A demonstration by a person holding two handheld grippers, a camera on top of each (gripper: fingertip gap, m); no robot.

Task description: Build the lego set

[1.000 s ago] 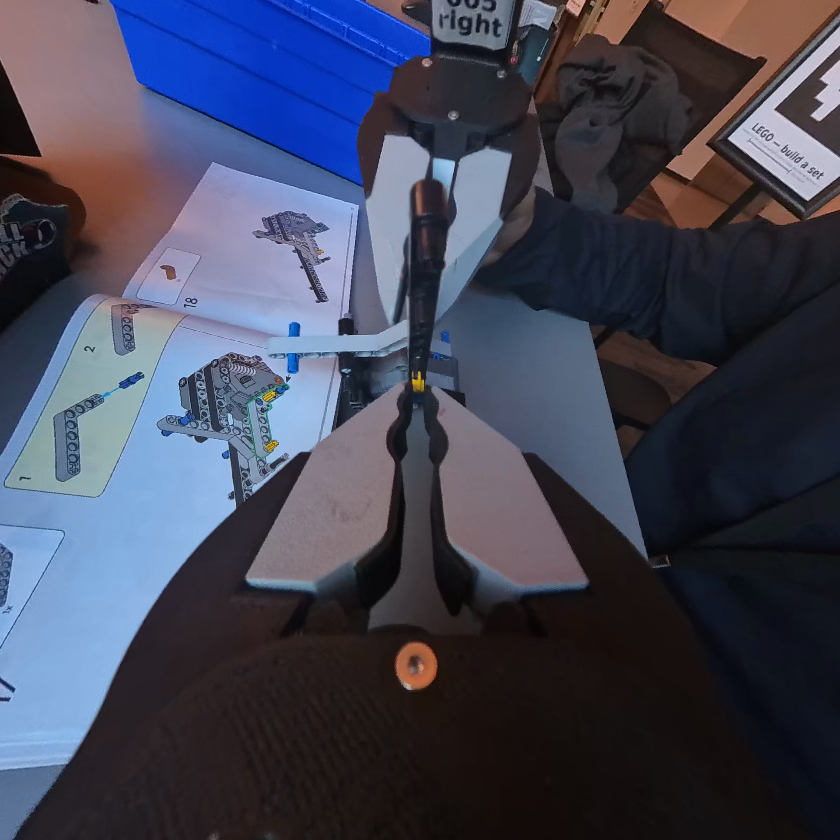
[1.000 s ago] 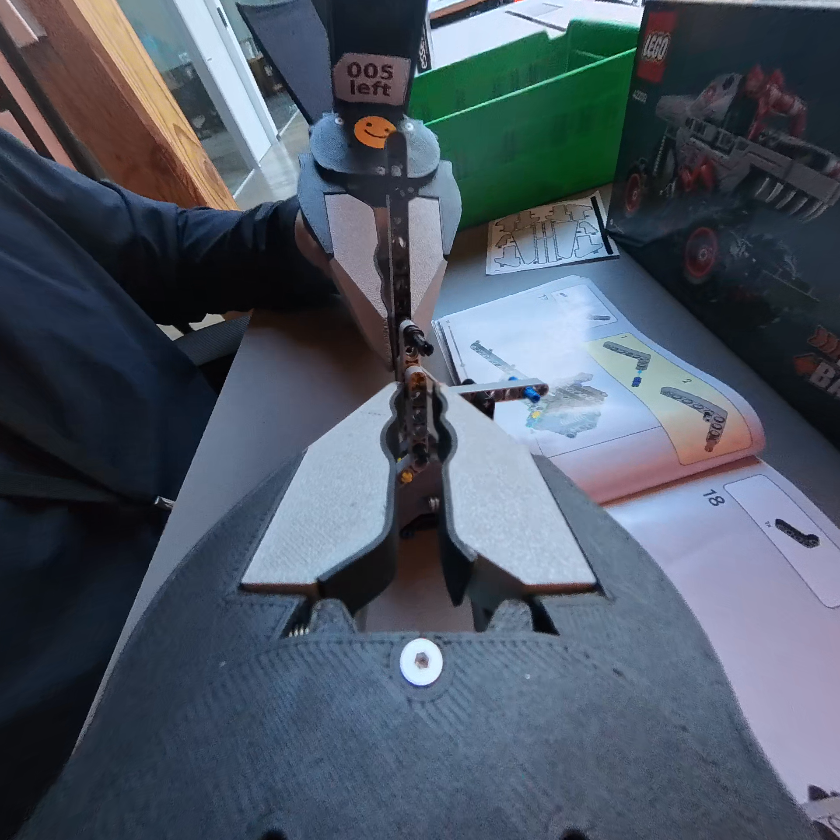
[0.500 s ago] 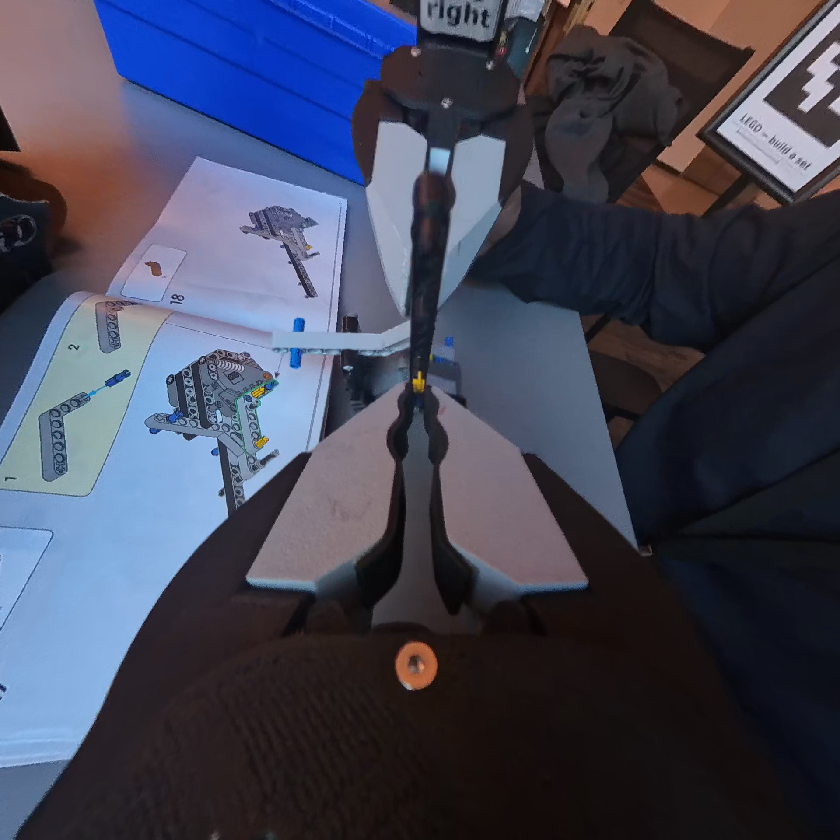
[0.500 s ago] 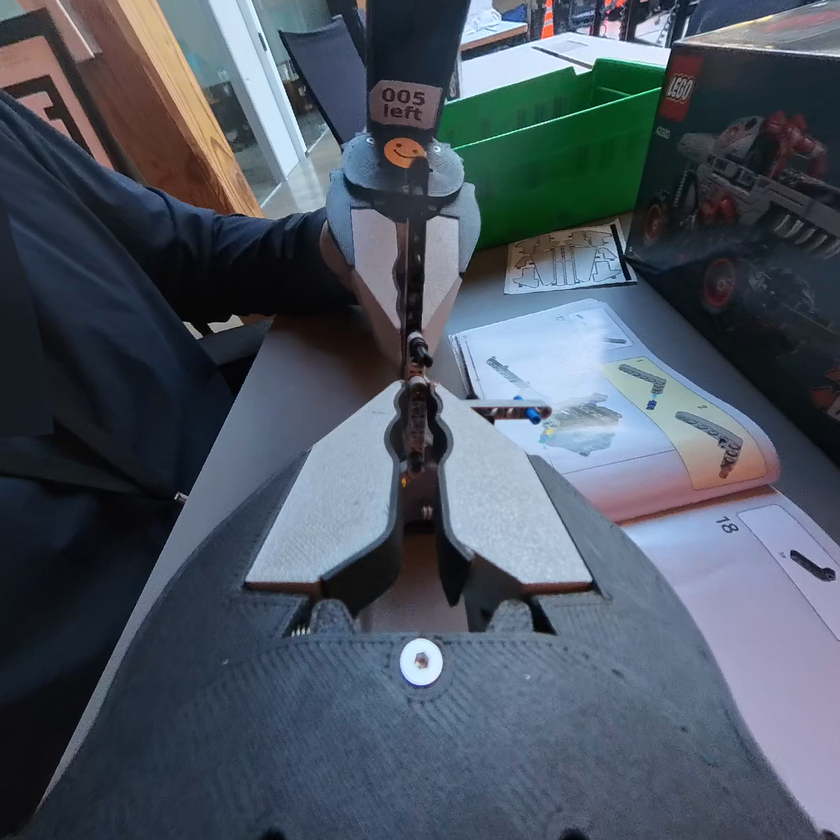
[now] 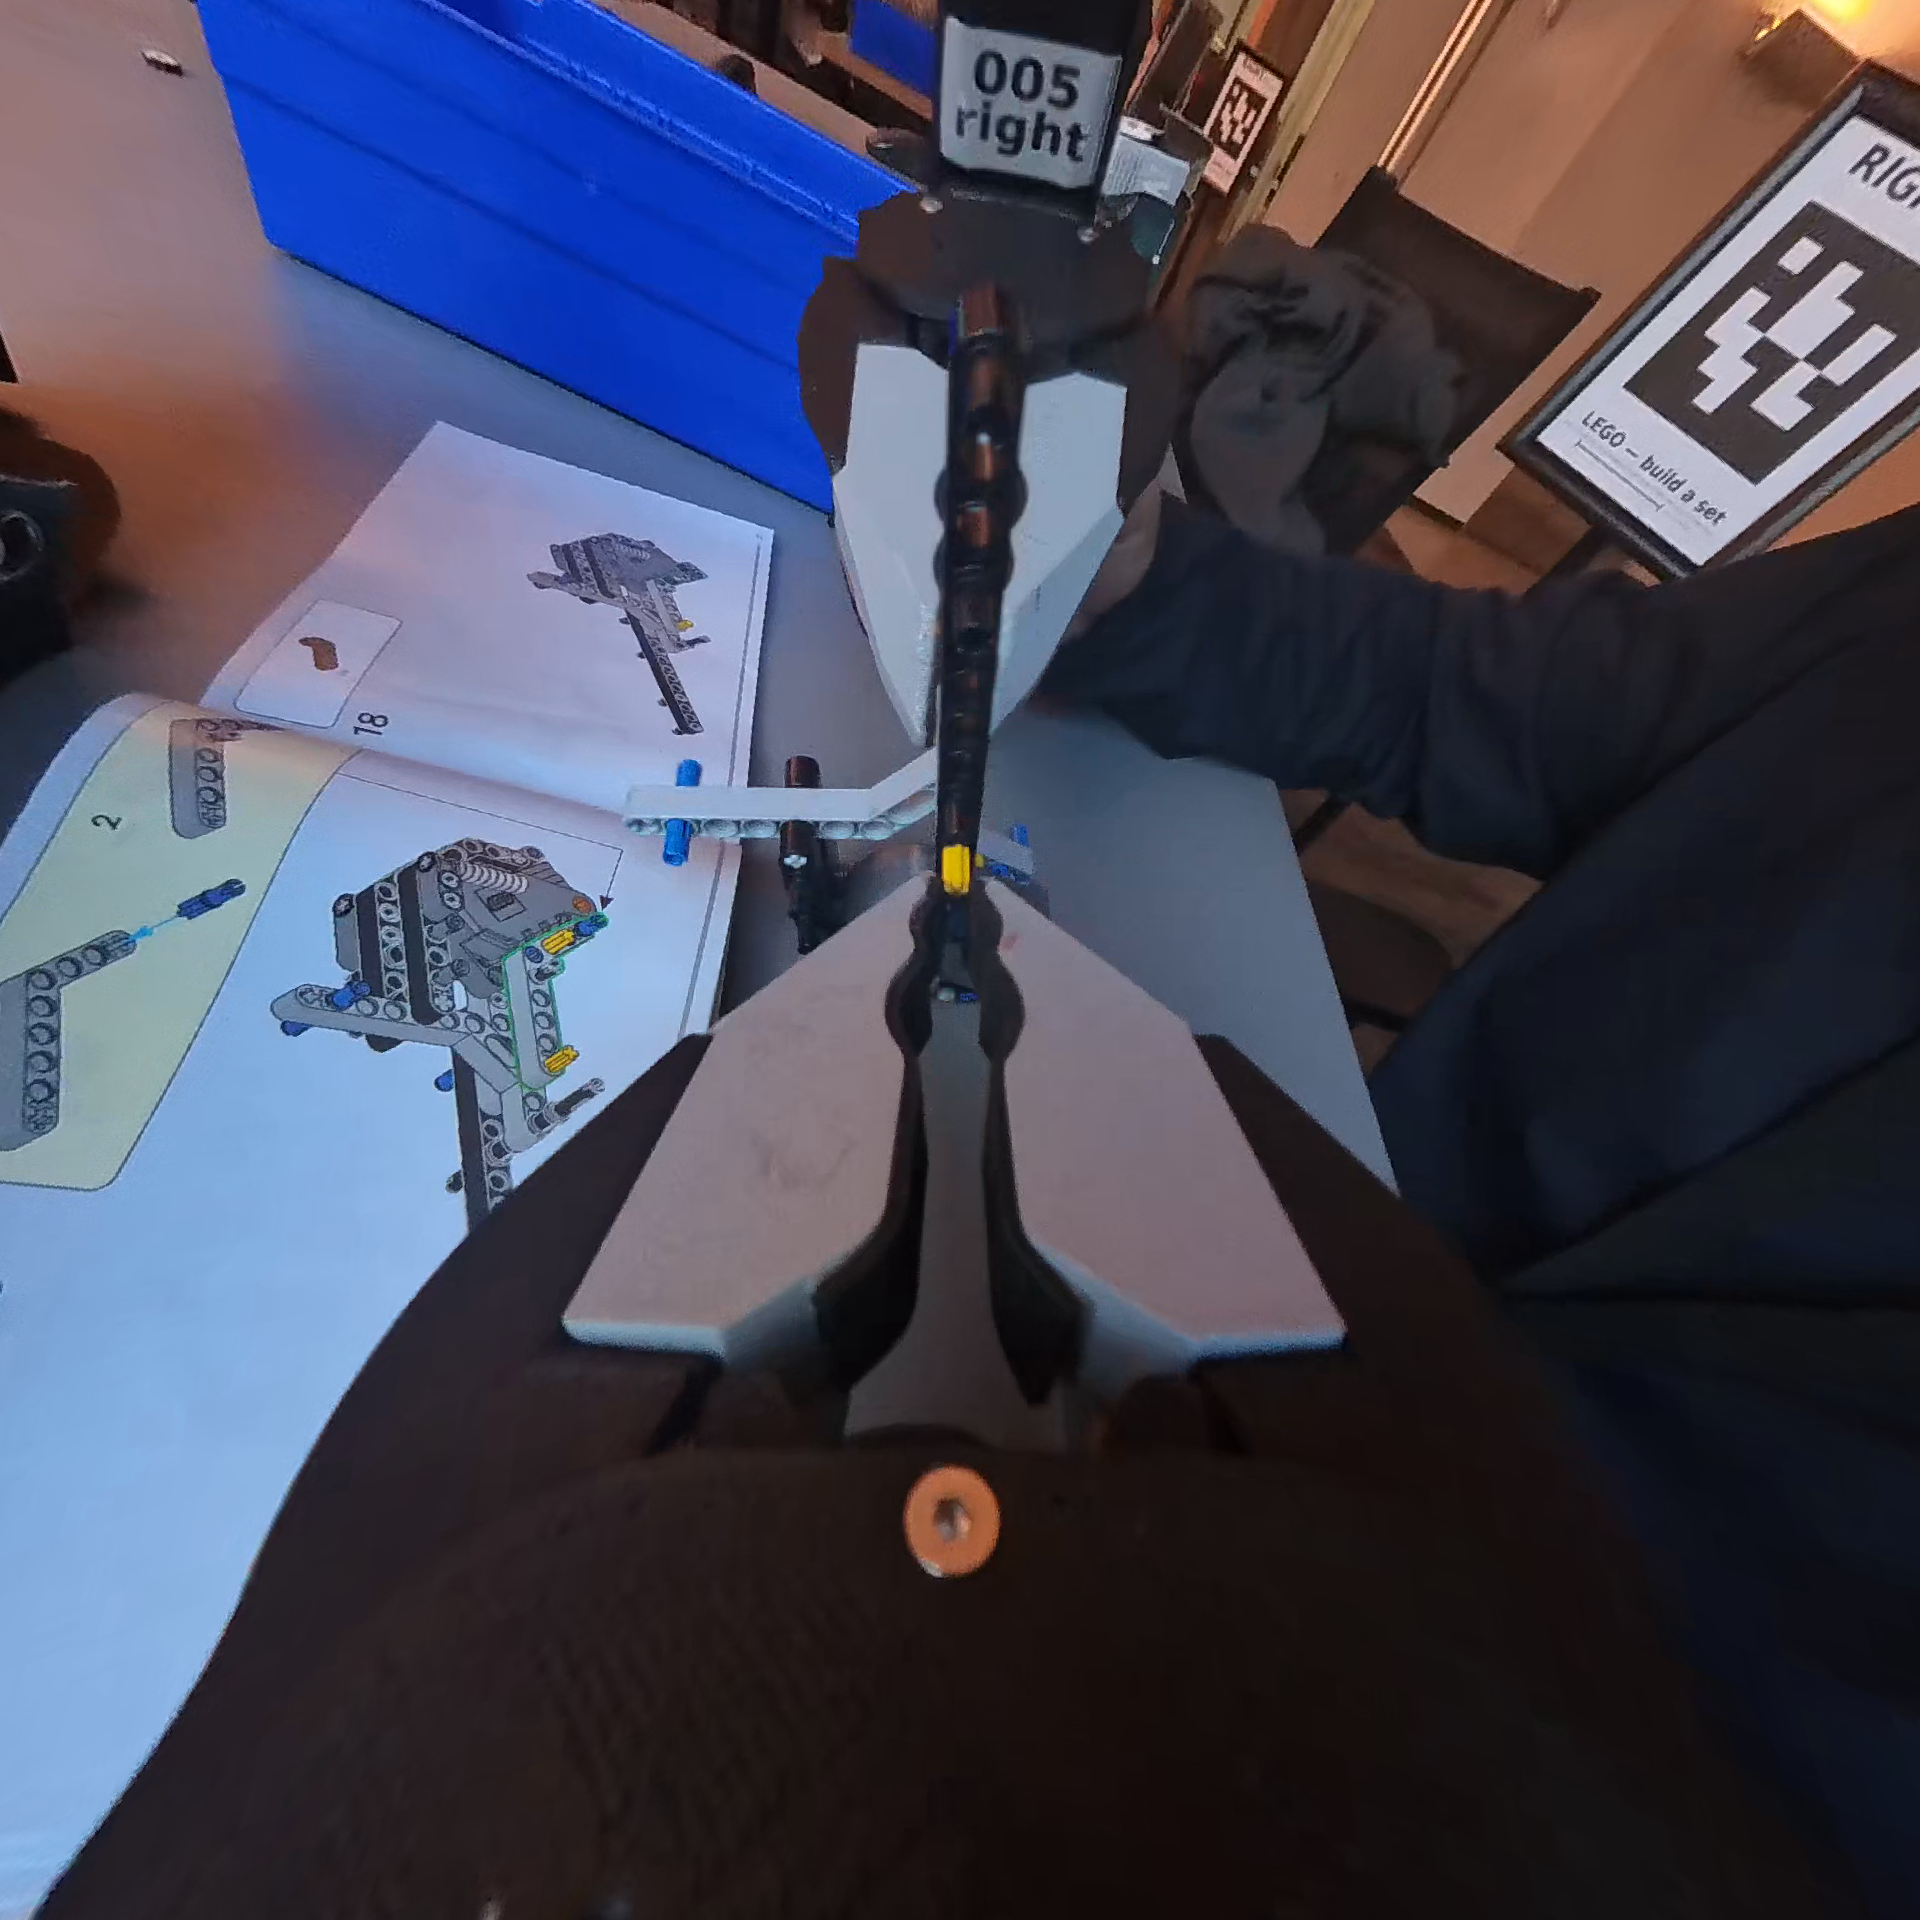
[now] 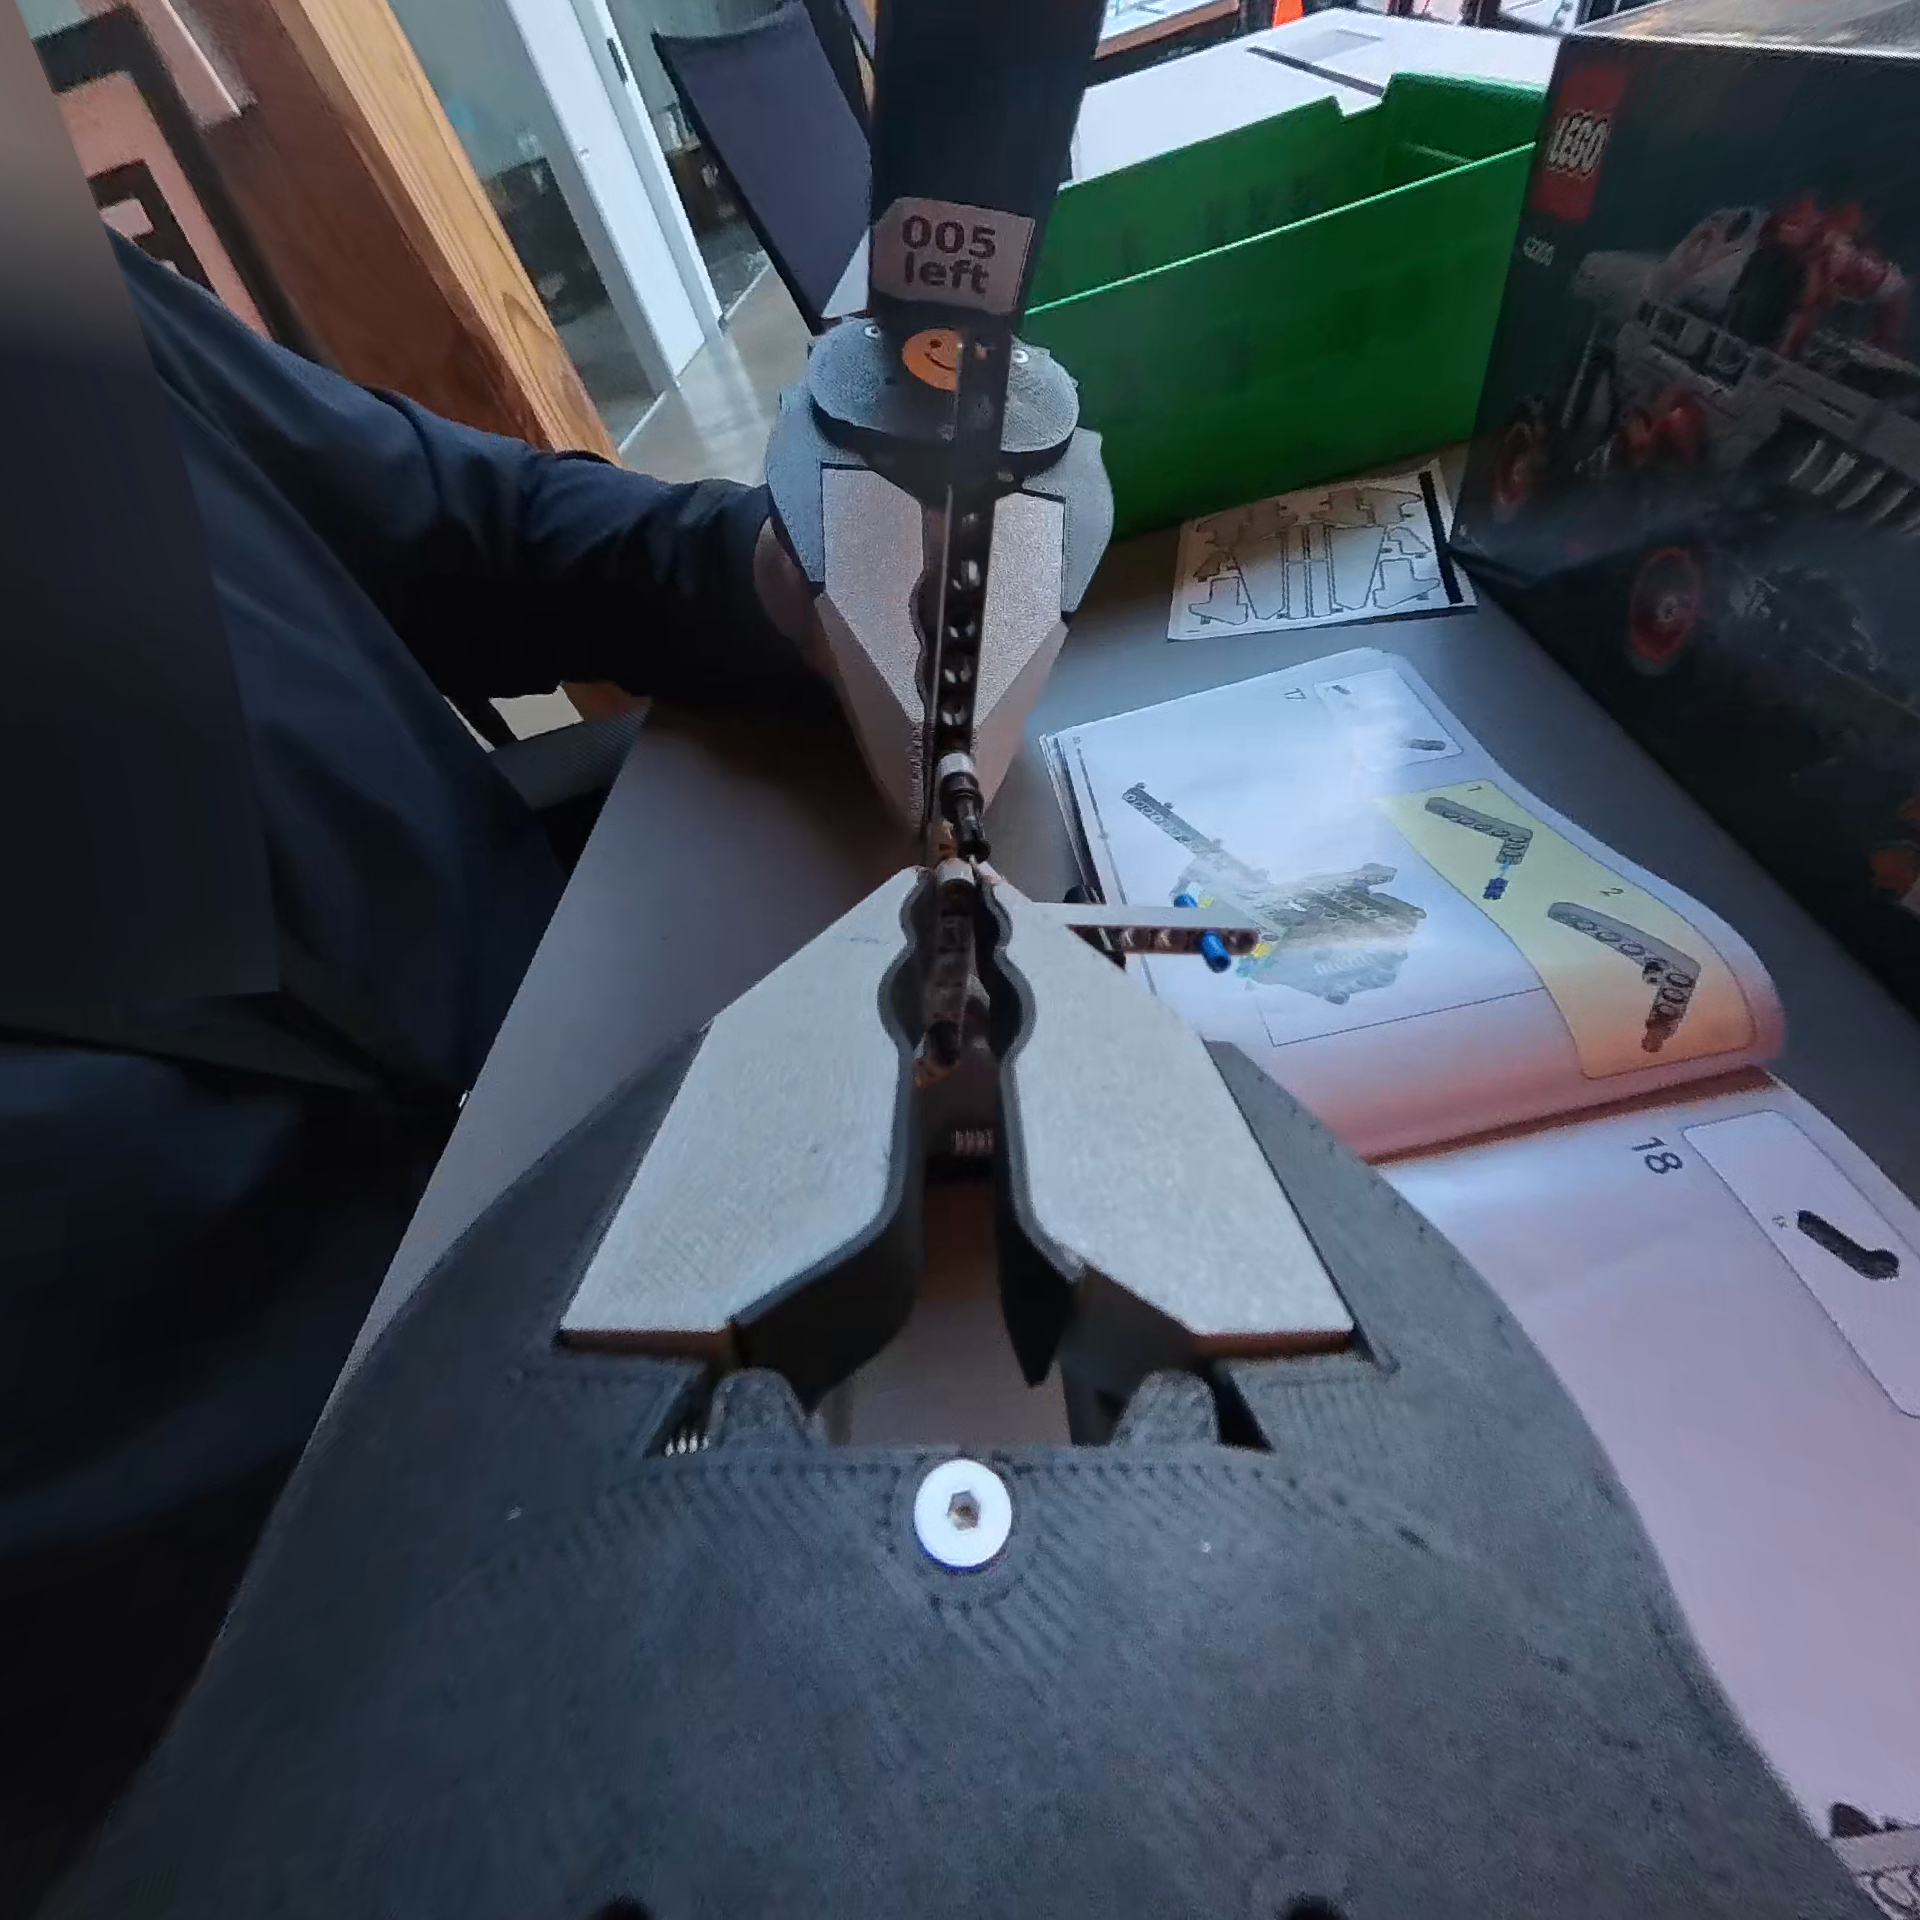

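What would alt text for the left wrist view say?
The left gripper and the facing right gripper are each shut on a long black Lego beam assembly held between them above a grey table. An open instruction booklet lies left, before a blue bin.

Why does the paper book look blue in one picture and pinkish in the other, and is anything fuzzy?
Left wrist view: dim, bluish light tints the instruction booklet; the blue bin looks sharp. Right wrist view: warmer light turns the booklet's near page pinkish, with white glare higher up; the picture's edges look a bit fuzzy.

Blue bin (image 5: pixel 540 197), green bin (image 6: pixel 1278 312), perhaps a jacket (image 5: pixel 1320 384)
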